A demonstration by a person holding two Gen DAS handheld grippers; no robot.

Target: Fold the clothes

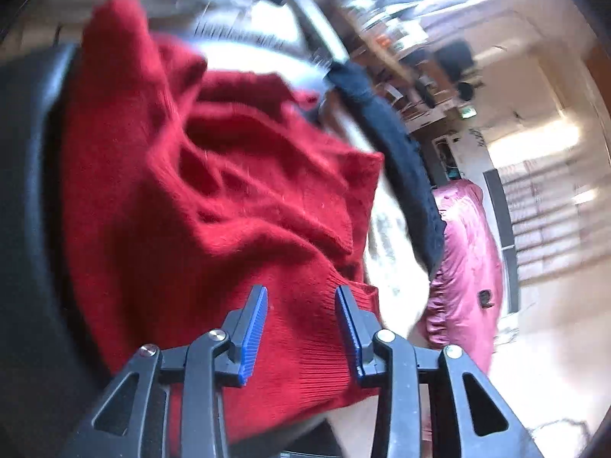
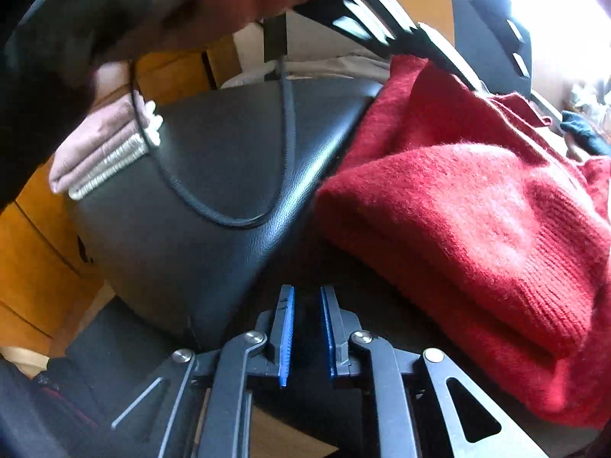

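Note:
A red knitted sweater (image 1: 214, 191) lies crumpled on a black leather surface (image 1: 26, 191). My left gripper (image 1: 301, 294) is open, its blue pads on either side of the sweater's ribbed hem, close above it. In the right wrist view the sweater (image 2: 477, 236) lies in a folded bundle at the right. My right gripper (image 2: 307, 294) is open by a narrow gap and empty, over the black leather surface (image 2: 214, 168), left of the sweater. The other gripper (image 2: 382, 19) and a hand show blurred at the top.
A folded beige garment (image 2: 103, 145) lies at the far left edge of the leather surface. A dark blue garment (image 1: 397, 152) and a pink quilted one (image 1: 466, 259) lie beyond the sweater. A thin dark cord (image 2: 282, 122) hangs across the leather. Wooden floor surrounds.

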